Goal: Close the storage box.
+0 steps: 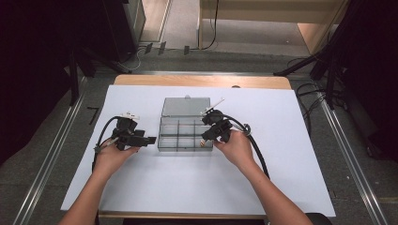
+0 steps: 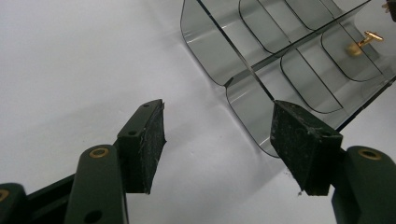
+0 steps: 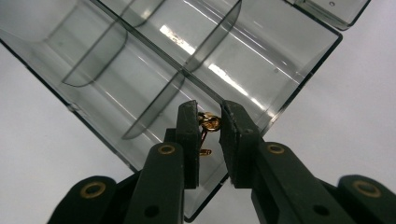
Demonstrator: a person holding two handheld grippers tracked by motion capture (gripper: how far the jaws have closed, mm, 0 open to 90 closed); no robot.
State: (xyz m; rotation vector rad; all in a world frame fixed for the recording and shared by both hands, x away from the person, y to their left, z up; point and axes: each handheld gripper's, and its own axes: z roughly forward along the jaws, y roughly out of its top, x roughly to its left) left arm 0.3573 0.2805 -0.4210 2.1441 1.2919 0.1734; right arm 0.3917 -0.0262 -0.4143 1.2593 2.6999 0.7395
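Pinching a small gold earring (image 3: pixel 208 123) between nearly closed jaws, the right hand-held gripper (image 3: pixel 208 122) is hovering over the near right compartment of the clear divided box (image 1: pixel 185 127) on the white-covered desk (image 1: pixel 141 187). The step looks like either placing or lifting that piece. The left hand-held gripper (image 2: pixel 217 140) is waiting beside the box's left edge, jaws spread and empty. Next, the right hand needs a steady, controlled move clear of the thin dividers.

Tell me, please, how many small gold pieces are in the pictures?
1. The gold piece sits between the jaws of the right gripper, over a near corner compartment of the clear organizer box. The other compartments in sight look empty; the gripper may hide more.
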